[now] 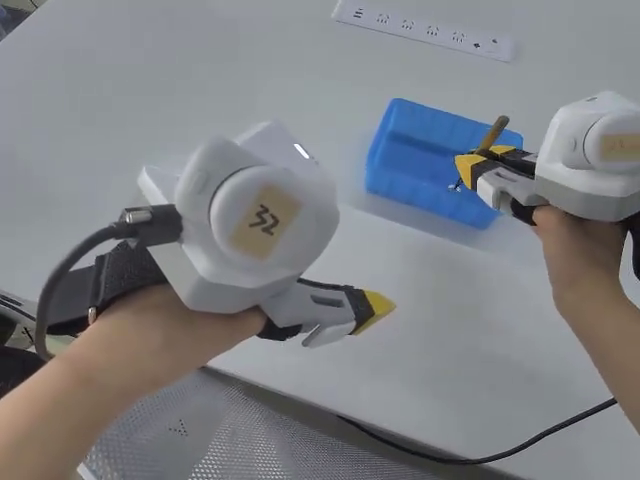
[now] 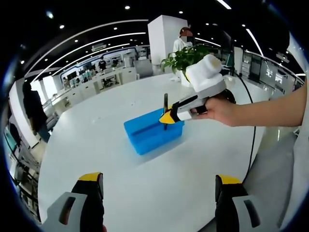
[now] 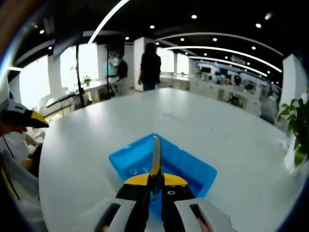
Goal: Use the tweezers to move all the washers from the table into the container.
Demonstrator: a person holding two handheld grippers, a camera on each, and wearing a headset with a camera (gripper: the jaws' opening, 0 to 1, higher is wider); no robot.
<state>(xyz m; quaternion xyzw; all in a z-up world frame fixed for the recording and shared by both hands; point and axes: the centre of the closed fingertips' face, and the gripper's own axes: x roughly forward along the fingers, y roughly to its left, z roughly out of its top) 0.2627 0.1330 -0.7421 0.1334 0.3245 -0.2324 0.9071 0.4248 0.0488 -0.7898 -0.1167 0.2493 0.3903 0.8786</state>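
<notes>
- Right gripper [image 3: 155, 181]: its fingers [image 3: 139, 180] are together, clamped on the tweezers [image 3: 155, 153]. In the right gripper view the blade runs forward from the yellow tips.
- The tweezers hang over the blue container [image 1: 415, 198], which stands at the upper right of the head view. Their lower end is within its walls. We cannot tell whether the tips carry anything.
- Washers [image 3: 133, 171]: we take the small pale rings on the container floor, lower centre of the right gripper view, for these. They are too small to be sure.
- Left gripper [image 2: 158, 179]: fingers wide apart and holding nothing. It hovers over the white counter [image 1: 450, 330] at the lower middle of the head view, well apart from the container.
- Our reading is that the step in hand is a drop into the container.
- To do it well, we would bring the tips low inside the walls, then ease the clamp only enough for the tweezers to spring open. Ease too far and the tweezers themselves may slip.
- We would hold the right hand steady and lift straight up afterwards, clear of the rim.
- A power strip [image 1: 425, 30] lies at the top of the head view and a cable [image 1: 500, 452] at the bottom; neither is in the way.
</notes>
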